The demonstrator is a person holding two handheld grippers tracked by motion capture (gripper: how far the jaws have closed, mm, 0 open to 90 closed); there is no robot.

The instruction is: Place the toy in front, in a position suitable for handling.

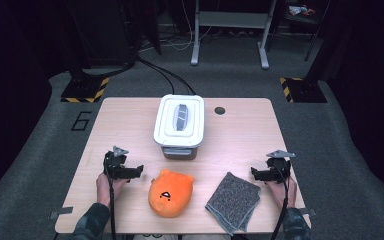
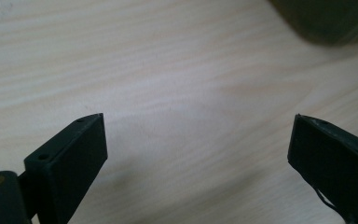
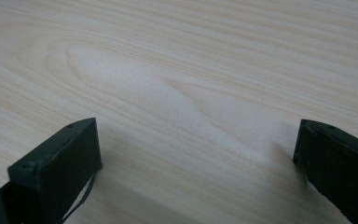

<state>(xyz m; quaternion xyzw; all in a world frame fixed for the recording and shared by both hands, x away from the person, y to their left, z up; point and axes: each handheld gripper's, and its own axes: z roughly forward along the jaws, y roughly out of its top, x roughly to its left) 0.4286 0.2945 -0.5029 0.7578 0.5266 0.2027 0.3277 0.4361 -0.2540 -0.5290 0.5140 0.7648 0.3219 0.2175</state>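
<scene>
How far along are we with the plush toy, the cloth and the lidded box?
Nothing looks done yet. The orange plush toy and the grey cloth lie on the table, and the lid sits on the white box. The left gripper and right gripper rest open on bare wood, holding nothing. Any handling of the toy, cloth or box appears to be still ahead.
</scene>
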